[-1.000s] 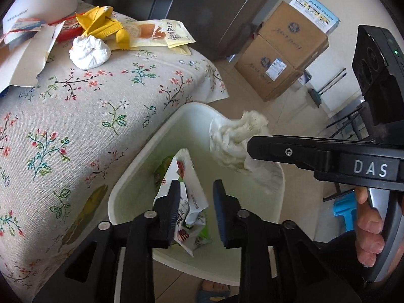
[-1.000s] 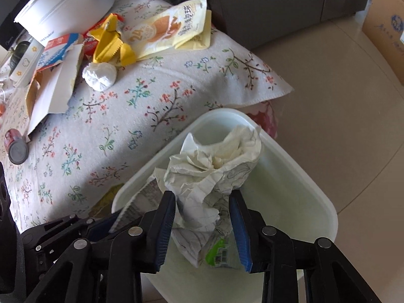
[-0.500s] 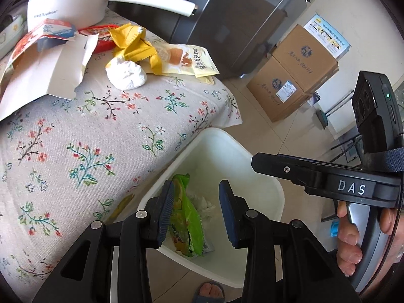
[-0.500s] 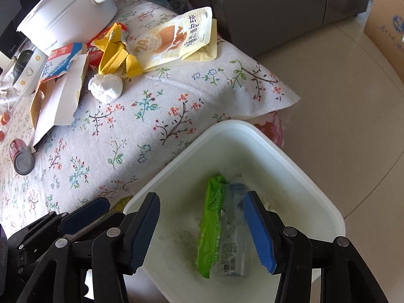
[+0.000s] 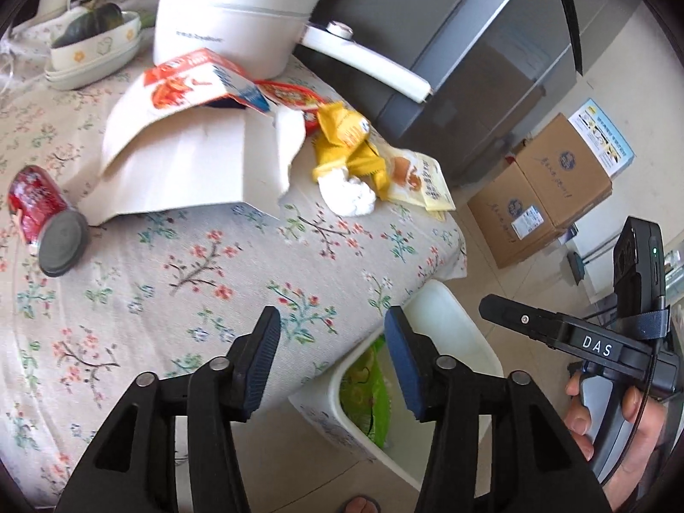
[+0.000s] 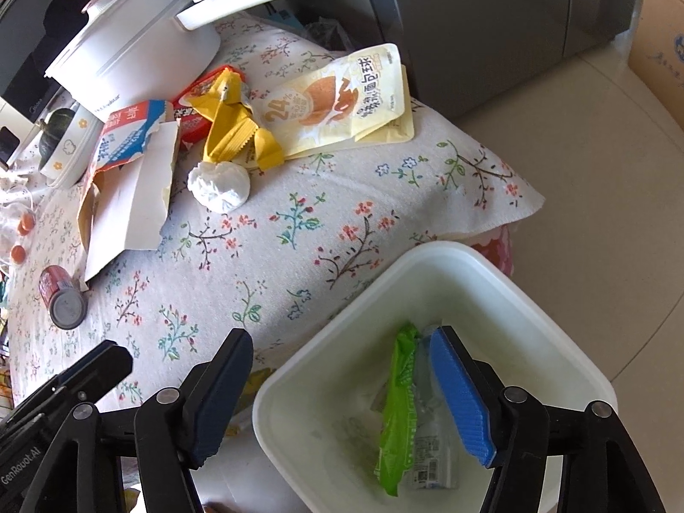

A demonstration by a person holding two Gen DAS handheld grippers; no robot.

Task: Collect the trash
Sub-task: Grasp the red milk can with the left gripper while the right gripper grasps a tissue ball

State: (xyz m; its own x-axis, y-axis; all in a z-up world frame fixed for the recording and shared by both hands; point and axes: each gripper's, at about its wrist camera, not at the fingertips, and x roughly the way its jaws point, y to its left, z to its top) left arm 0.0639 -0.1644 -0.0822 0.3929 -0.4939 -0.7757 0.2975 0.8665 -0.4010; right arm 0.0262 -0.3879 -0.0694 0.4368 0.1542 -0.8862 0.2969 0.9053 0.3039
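Both empty, jaws opening: left gripper [image 5: 331, 352], right gripper [image 6: 337, 389] over bin [image 6: 534, 295]. Risk: can [image 6: 62, 299], centre left, rolling off if nudged.

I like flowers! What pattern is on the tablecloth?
Little flowering branches on the cream tablecloth, clearest from the right wrist.

We read "DAS" in white letters on the black bar of the right gripper [image 5: 598, 348]. "GenRobot.AI" runs along the black arm of the left gripper [image 6: 19, 466]. The pale yellow snack bag [image 6: 342, 98] carries "24%" beside large Chinese characters. Print on the white pot [image 5: 231, 13], the red-and-blue carton [image 6: 128, 132] and the cardboard boxes [image 5: 551, 188] is too small for us to read.
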